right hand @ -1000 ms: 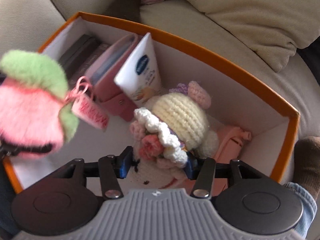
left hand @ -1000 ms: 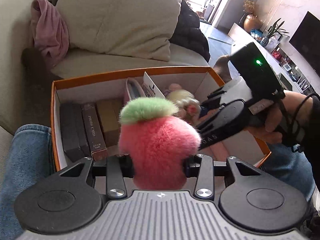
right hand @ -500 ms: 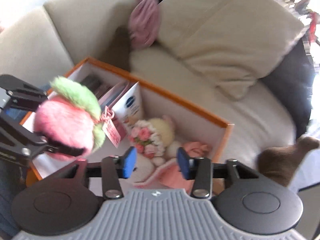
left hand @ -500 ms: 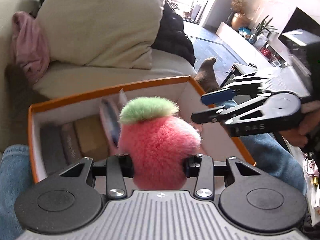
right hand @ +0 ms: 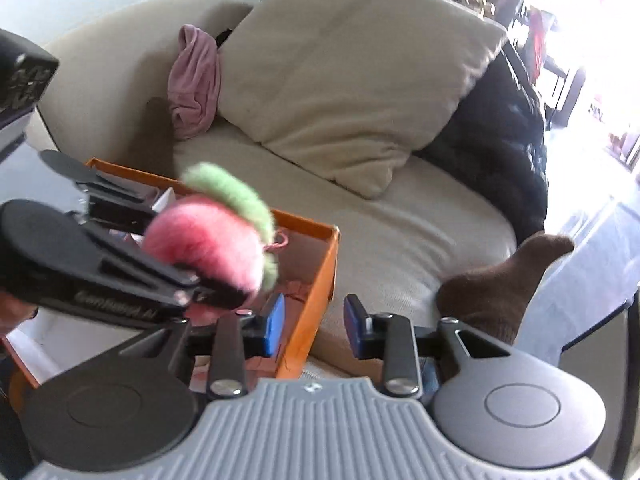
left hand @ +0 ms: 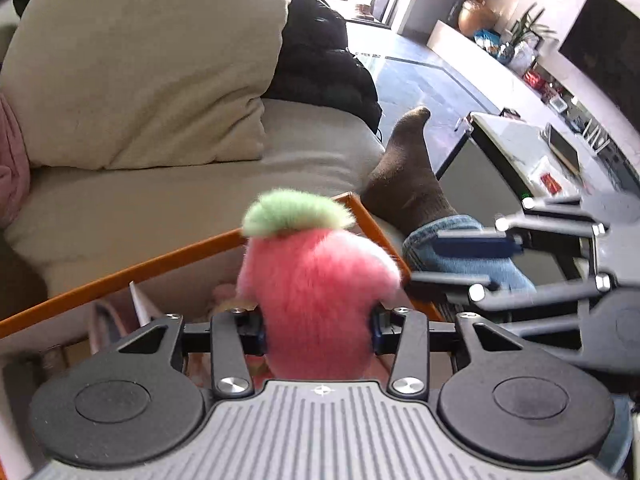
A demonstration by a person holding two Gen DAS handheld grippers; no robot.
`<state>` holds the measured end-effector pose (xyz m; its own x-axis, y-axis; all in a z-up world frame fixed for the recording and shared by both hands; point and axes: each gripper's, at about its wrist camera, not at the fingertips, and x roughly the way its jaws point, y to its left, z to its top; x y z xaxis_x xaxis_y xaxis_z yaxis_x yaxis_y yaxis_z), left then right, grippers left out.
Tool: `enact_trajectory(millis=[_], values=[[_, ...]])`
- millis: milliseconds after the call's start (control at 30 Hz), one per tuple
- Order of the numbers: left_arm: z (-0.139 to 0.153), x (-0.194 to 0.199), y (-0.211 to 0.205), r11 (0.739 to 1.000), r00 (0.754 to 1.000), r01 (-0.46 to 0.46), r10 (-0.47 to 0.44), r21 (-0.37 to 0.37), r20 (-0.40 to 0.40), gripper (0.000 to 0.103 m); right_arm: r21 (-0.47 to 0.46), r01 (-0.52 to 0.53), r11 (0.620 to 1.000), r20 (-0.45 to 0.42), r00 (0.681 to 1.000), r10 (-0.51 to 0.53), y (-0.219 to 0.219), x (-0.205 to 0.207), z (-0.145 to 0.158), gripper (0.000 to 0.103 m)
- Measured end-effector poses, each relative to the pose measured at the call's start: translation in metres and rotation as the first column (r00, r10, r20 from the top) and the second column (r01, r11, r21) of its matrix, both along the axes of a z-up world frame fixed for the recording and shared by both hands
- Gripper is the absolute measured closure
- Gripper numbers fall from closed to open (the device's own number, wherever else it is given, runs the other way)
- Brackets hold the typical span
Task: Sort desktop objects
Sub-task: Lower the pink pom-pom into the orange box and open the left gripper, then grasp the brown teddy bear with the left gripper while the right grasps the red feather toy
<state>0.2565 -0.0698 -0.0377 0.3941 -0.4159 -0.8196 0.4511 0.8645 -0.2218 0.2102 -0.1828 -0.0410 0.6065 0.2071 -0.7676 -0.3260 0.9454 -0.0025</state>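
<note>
My left gripper (left hand: 318, 328) is shut on a fluffy pink strawberry plush (left hand: 316, 292) with a green top and holds it above the right end of the orange box (left hand: 120, 276). The plush also shows in the right wrist view (right hand: 208, 236), with the left gripper (right hand: 200, 284) around it. My right gripper (right hand: 314, 326) is open and empty, just past the box's right wall (right hand: 316, 300). It shows at the right of the left wrist view (left hand: 452, 264). Inside the box I see pink items and a white tube (left hand: 138, 300), mostly hidden.
The box sits by a beige sofa (right hand: 380, 232) with a large cushion (right hand: 352, 80), a pink cloth (right hand: 196, 84) and a black jacket (right hand: 504, 128). A foot in a brown sock (right hand: 500, 284) and a jeans leg (left hand: 460, 256) lie right of the box. A low table (left hand: 520, 148) stands further right.
The right gripper let go of the crocheted doll in the box, opened and drew back to the right. The left gripper moved right and up with the strawberry plush.
</note>
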Motion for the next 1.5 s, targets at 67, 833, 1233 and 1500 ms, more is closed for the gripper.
enact_trajectory(millis=[67,833,1233,1500], values=[[-0.002,0.002,0.001,1.0,1.0,-0.007,0.007,-0.01,0.001,0.051,-0.012,-0.008,1.0,0.001,1.0,0.008,0.001,-0.004,-0.001,0.068],[0.05,-0.059,0.064,0.994,0.995,-0.053,0.045,0.093,0.086,0.068,-0.024,-0.097,0.995,0.025,0.995,0.098,0.055,0.013,-0.015,0.088],[0.079,-0.149,0.108,0.984,0.987,-0.046,0.019,0.169,0.157,0.068,0.12,-0.105,0.987,0.137,0.987,0.088,0.072,-0.078,0.031,0.087],[0.055,-0.211,0.126,0.957,0.987,0.001,-0.047,0.289,0.154,0.067,0.241,-0.18,0.954,0.115,0.981,0.156,0.097,-0.155,0.018,0.086]])
